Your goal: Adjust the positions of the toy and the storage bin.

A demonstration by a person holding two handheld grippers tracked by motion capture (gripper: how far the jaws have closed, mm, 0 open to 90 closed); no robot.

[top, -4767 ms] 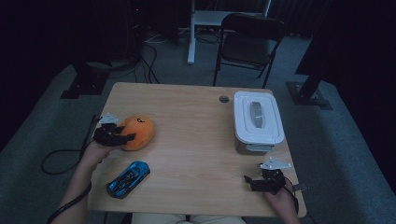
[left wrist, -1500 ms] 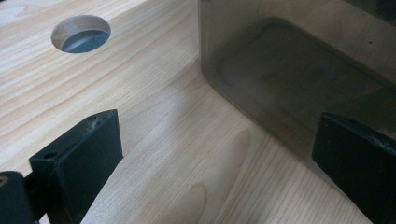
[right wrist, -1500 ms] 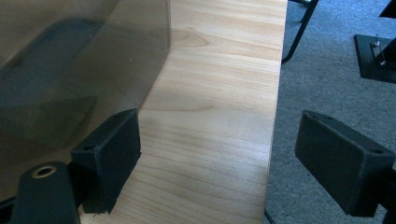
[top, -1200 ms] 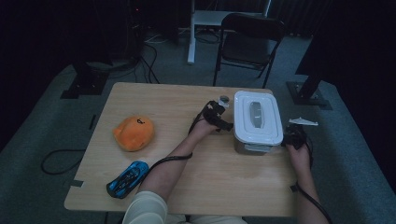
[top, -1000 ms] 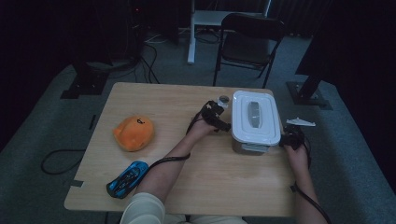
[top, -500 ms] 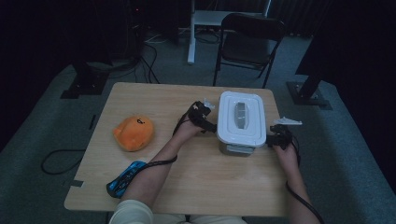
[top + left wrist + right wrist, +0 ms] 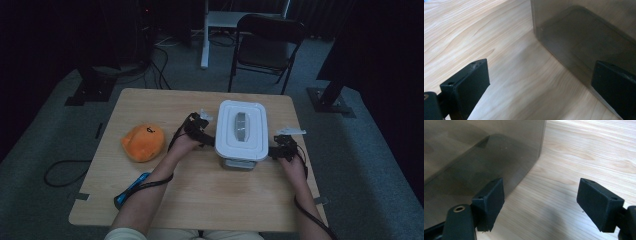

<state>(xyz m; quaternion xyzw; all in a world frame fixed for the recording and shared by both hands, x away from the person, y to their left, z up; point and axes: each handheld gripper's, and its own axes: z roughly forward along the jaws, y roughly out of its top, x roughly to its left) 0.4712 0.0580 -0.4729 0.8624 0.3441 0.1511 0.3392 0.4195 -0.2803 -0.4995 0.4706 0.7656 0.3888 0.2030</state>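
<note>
A clear plastic box (image 7: 241,134) with a white lid stands on the wooden table (image 7: 200,200), a little right of the middle and toward the far edge. A grey handle runs along the centre of the lid.

The left gripper (image 7: 207,136) sits against the box's left side, held in the person's left hand (image 7: 182,145). In the left gripper view its 2 black jaws are spread wide; the right-hand jaw lies close against the smoky wall of the box (image 7: 584,42), the other stands over bare wood, and nothing is pinched between them. Whether that near jaw actually touches the wall I cannot tell.

The right gripper (image 7: 273,150) is at the box's right side, in the right hand (image 7: 295,167). In the right gripper view its jaws are also spread wide: 1 jaw lies in front of the translucent wall (image 7: 481,152), the other over open table, with only wood between the pads.

So the box sits flanked by the 2 grippers, 1 on each long side, neither clamped on it.

Well to the left lies an orange plush toy (image 7: 143,142), and near the front-left edge a blue object (image 7: 131,189) partly hidden by the left forearm
</note>
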